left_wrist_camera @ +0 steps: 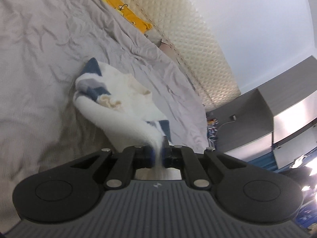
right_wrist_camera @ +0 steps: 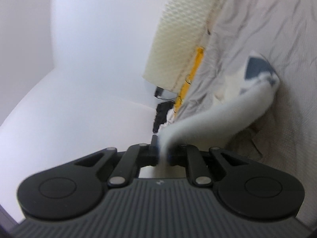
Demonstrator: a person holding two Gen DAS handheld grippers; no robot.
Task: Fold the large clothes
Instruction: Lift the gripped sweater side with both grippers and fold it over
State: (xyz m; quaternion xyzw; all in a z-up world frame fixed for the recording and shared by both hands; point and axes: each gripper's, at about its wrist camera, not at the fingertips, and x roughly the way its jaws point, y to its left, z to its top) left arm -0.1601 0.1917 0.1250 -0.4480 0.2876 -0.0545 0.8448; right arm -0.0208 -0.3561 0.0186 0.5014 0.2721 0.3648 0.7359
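White fleecy garment with blue-grey patches (left_wrist_camera: pixel 126 101) is pinched in both the left gripper (left_wrist_camera: pixel 157 154) and the right gripper (right_wrist_camera: pixel 163 154), off the wrinkled beige bedsheet (left_wrist_camera: pixel 39 59). I'd lift both evenly, keeping the edge taut so it hangs flat.

Home bedroom: bed (left_wrist_camera: pixel 39 45) spread with a wrinkled grey sheet, quilted cream mattress (left_wrist_camera: pixel 198 45) leaning against the white wall (left_wrist_camera: pixel 257 19), grey cabinet (left_wrist_camera: pixel 247 123) far right.

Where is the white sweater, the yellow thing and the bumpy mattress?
Sweater (left_wrist_camera: pixel 126 99): left wrist view, white middle of it.
Yellow thing (left_wrist_camera: pixel 126 10): left wrist view, its flat face.
Mattress (right_wrist_camera: pixel 176 39): right wrist view, its quilted side.
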